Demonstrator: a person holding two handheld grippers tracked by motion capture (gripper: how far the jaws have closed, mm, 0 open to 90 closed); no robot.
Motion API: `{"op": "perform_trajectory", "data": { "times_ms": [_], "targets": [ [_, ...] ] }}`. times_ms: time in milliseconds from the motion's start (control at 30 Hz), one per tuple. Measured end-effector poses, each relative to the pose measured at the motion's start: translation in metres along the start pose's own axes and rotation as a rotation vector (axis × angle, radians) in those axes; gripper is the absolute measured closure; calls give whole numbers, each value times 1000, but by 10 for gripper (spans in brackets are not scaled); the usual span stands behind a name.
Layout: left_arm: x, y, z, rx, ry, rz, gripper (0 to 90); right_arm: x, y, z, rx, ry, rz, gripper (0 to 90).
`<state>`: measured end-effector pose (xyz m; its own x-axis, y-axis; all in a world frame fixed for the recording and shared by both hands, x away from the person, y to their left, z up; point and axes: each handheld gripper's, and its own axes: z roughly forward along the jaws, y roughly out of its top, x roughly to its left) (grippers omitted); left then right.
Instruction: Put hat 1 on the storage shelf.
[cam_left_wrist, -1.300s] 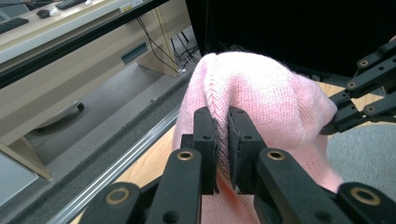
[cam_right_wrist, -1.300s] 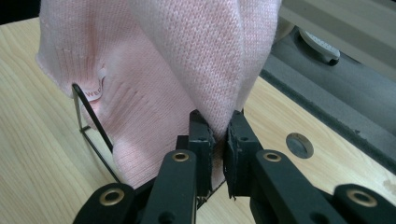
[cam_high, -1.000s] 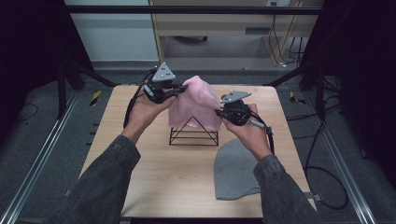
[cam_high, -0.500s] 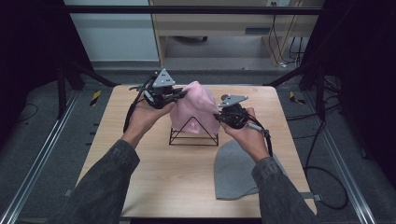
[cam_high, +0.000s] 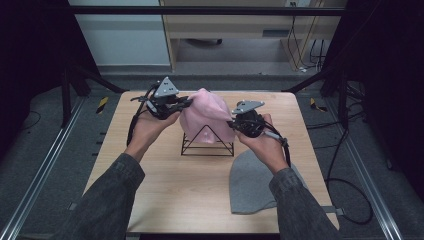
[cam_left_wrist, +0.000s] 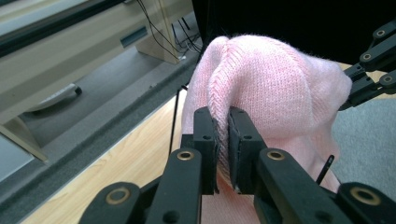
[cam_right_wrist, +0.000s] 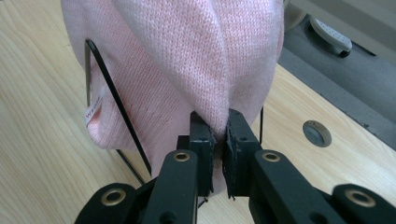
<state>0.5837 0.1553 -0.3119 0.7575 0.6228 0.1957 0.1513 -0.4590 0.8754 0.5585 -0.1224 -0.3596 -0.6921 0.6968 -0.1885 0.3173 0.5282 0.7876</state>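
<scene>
While both grippers pinch pink beanie (cam_high: 206, 116), it drapes over wire stand (cam_high: 207, 148).

Both forearms reach forward, sleeves dark. Left gripper (cam_high: 186, 102) raised at upper left, fingers (cam_left_wrist: 205, 135) clamped tight; right gripper (cam_high: 231, 122) opposite, slightly lower, fingers (cam_right_wrist: 201, 140) pinched tight too.

pink knit beanie (cam_high: 206, 117) | draped over black wire stand (cam_high: 207, 147) | table centre

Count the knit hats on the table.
2: a pink hat over the wire stand, pinched by both grippers; a grey hat flat at the near right.
</scene>
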Motion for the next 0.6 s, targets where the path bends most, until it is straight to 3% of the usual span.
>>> {"op": "perform_trajectory", "data": {
  "times_ms": [200,333,600],
  "targets": [
    [6,5,-10,-24,23,5,828,1,10,-4,-23,-2,-3,835],
    [7,6,-14,-34,11,6,827,2,13,-4,-26,0,-11,835],
    [-7,-1,-3,17,-12,31,824,-1,-3,2,10,1,10,835]
  ]
}}
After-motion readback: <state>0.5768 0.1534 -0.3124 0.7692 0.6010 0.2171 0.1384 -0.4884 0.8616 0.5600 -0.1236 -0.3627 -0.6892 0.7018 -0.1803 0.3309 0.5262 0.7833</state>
